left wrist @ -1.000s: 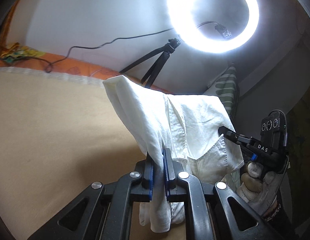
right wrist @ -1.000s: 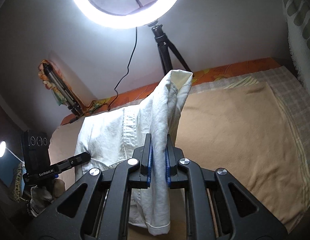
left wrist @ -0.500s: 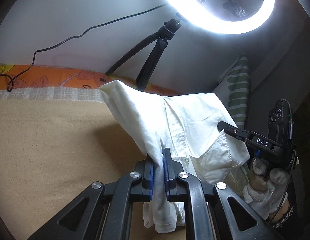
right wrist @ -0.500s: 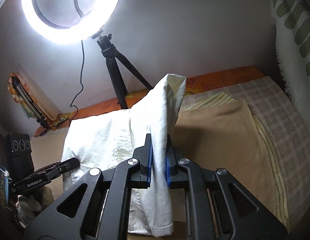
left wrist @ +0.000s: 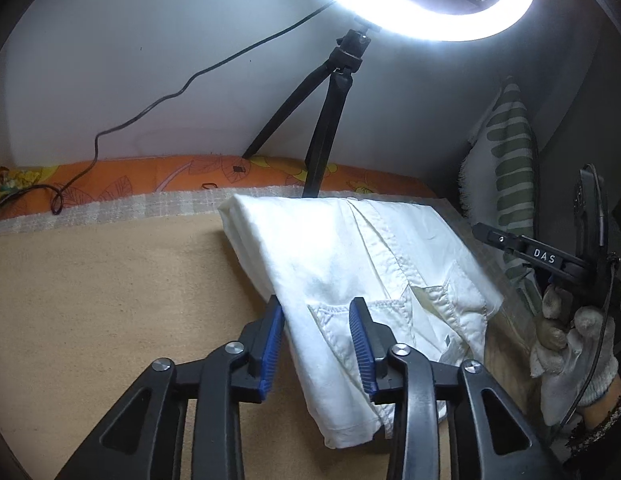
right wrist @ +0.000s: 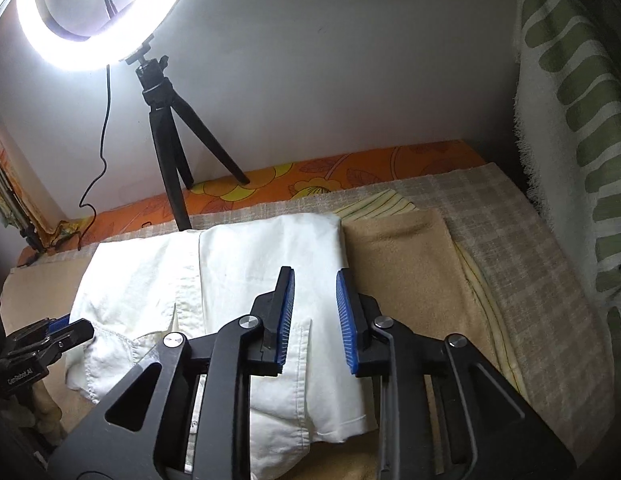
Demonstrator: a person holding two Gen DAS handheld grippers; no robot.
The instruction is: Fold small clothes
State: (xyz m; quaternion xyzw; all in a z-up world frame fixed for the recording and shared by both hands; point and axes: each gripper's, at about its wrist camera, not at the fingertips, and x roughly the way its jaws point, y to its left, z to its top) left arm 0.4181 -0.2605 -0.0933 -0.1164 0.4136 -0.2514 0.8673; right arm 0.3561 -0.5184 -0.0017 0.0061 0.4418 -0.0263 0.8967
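Tan blanket (left wrist: 90, 300) covers the bed, with a checked sheet (right wrist: 530, 280) at its far and right edges and a ring light (left wrist: 422, 20) by the wall. On it lies the white shirt (left wrist: 330, 264), folded. Left gripper (left wrist: 316, 346) and right gripper (right wrist: 312, 314) are both opening, pads off the cloth between them.
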